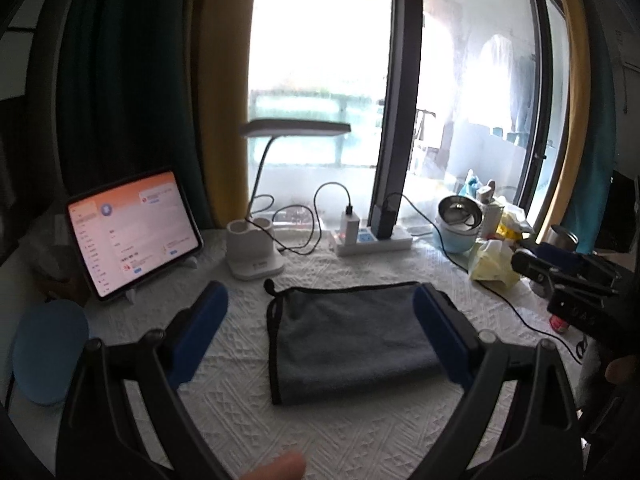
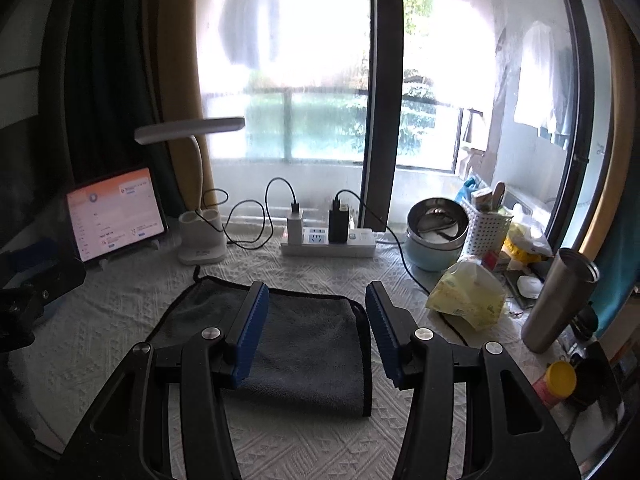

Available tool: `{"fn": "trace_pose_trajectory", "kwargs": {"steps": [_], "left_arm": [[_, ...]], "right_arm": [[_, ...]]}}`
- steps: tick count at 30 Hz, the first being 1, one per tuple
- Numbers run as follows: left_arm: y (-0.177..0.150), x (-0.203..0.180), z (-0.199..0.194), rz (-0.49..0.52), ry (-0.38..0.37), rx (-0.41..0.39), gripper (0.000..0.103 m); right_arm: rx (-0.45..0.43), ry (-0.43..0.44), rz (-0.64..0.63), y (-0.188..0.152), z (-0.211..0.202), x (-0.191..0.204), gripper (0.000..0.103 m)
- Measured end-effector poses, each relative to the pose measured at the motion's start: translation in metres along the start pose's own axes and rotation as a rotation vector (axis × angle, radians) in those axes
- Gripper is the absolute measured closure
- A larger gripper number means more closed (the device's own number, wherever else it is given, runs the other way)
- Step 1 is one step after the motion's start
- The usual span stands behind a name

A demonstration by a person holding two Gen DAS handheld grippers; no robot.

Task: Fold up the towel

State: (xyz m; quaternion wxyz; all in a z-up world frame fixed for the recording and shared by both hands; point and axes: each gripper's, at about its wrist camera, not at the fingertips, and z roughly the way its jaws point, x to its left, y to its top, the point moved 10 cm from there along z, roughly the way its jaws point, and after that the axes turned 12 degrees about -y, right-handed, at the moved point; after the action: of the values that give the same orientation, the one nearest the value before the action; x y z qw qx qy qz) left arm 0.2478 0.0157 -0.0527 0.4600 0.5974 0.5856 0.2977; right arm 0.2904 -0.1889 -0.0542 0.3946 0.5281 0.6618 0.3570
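Left wrist view: the grey towel (image 1: 352, 340) is seen folded flat on the white textured cloth of the worktop (image 1: 320, 432), its dark-bound edges at the left and far sides. The left gripper (image 1: 320, 332) is held above it with fingers (image 1: 200, 332) spread wide, nothing between them. From the right wrist camera, the right gripper (image 2: 316, 332) is likewise shown with fingers (image 2: 250, 336) parted and empty over the towel (image 2: 308, 344). A tablet (image 1: 132, 232), a desk lamp (image 1: 256, 240) and a power strip (image 2: 328, 244) are seen behind.
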Motion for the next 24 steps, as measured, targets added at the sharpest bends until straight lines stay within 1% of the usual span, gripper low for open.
{"fn": "trace_pose_trajectory", "kwargs": {"steps": [7,10,15,22,24], "left_arm": [[0.003,-0.012,-0.025,0.026,-0.003,-0.039,0.008],[0.005,-0.015,-0.035,0.038,0.012,-0.053,0.008],[0.007,-0.021,-0.051,0.051,0.013,-0.082,0.008],[0.016,-0.028,-0.074,0.066,0.006,-0.125,0.008],[0.020,-0.030,-0.084,0.070,0.004,-0.148,0.008]], "right_arm": [[-0.047,0.004,0.005,0.007,-0.032,-0.003,0.050],[-0.062,0.006,0.004,0.009,-0.042,-0.003,0.050],[-0.091,0.005,0.007,0.014,-0.061,-0.005,0.050],[-0.141,0.002,0.008,0.021,-0.091,-0.008,0.049],[-0.157,-0.004,0.011,0.024,-0.100,-0.011,0.049]]}}
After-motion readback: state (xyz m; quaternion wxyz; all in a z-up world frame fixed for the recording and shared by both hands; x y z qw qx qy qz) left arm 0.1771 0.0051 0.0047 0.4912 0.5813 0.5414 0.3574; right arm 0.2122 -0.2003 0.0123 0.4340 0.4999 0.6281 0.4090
